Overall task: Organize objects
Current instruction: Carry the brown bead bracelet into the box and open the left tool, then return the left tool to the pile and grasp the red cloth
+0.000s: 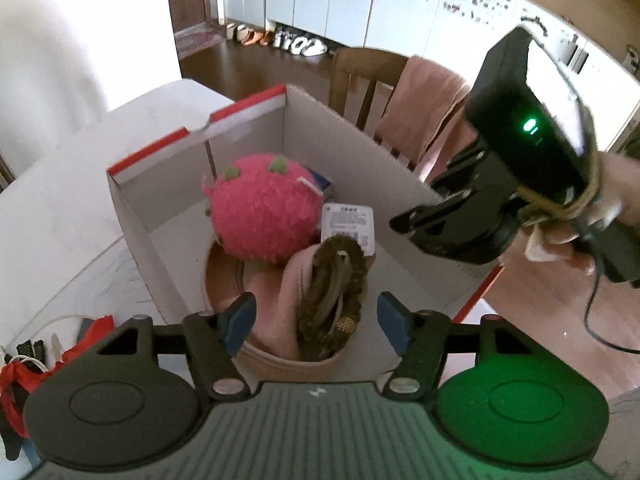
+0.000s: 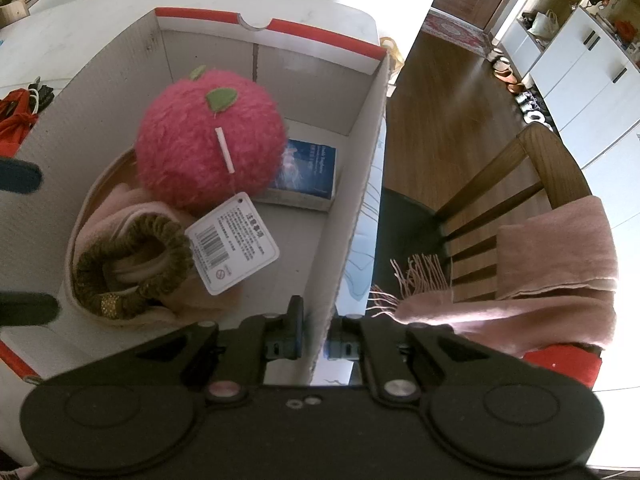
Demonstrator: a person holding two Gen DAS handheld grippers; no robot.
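Note:
An open cardboard box with red-edged flaps (image 1: 360, 152) (image 2: 120, 52) stands on a white table. Inside lie a pink plush fruit (image 1: 264, 208) (image 2: 208, 144) with a paper tag (image 2: 232, 244), a blue book (image 2: 308, 172), and a pink pouch (image 1: 276, 332) holding an olive fuzzy hair band (image 1: 336, 284) (image 2: 132, 268). My left gripper (image 1: 316, 320) is open and empty, just above the pouch and hair band. My right gripper (image 2: 314, 334) is shut on the box's right side wall (image 2: 352, 200); it also shows in the left wrist view (image 1: 420, 224).
A wooden chair (image 2: 520, 184) draped with a pink scarf (image 2: 552, 264) stands beside the table on the box's right. Red fabric and cords (image 1: 40, 364) (image 2: 16, 116) lie on the table left of the box. Shoes line the far wall (image 1: 276, 38).

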